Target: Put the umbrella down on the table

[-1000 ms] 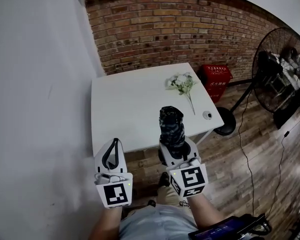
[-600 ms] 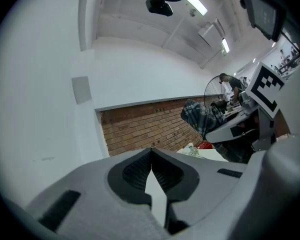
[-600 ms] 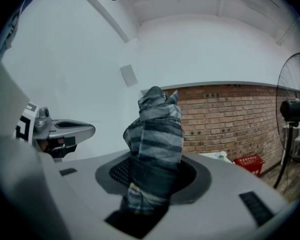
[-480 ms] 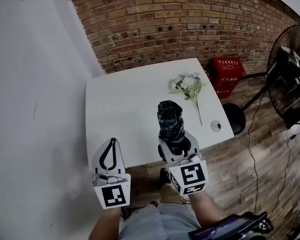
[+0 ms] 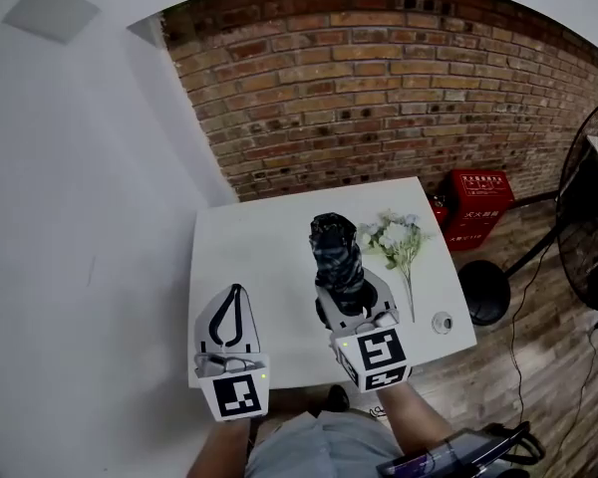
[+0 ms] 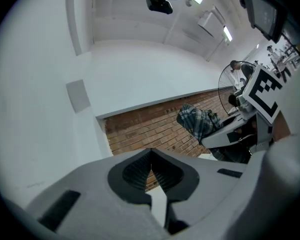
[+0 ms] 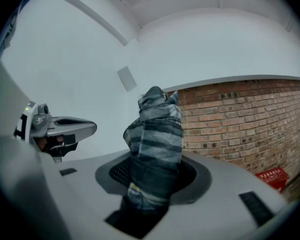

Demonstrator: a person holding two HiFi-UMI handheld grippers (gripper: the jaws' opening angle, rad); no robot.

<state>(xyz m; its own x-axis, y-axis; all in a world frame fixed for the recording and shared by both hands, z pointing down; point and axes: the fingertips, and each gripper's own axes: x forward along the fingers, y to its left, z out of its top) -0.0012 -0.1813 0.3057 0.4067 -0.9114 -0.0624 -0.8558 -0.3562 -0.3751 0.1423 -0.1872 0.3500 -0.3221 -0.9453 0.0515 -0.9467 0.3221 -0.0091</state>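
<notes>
A folded dark plaid umbrella (image 5: 337,252) stands nearly upright in my right gripper (image 5: 351,297), whose jaws are shut on its lower end, above the near half of the white table (image 5: 264,257). In the right gripper view the umbrella (image 7: 155,134) fills the gap between the jaws of the right gripper (image 7: 152,179). My left gripper (image 5: 234,292) hovers over the table's near left part, shut with its tips touching and nothing between them. The left gripper view shows the left gripper (image 6: 151,156) closed, with the umbrella (image 6: 196,121) off to its right.
A bunch of white flowers (image 5: 394,239) lies on the table's right side, and a small round object (image 5: 442,321) sits near the front right corner. Behind stands a brick wall (image 5: 379,88). A red crate (image 5: 481,205) and a standing fan (image 5: 593,237) are on the floor at the right.
Both grippers have moved forward from in front of the table edge to over the tabletop, the right one carrying the umbrella. The jaws have not changed.
</notes>
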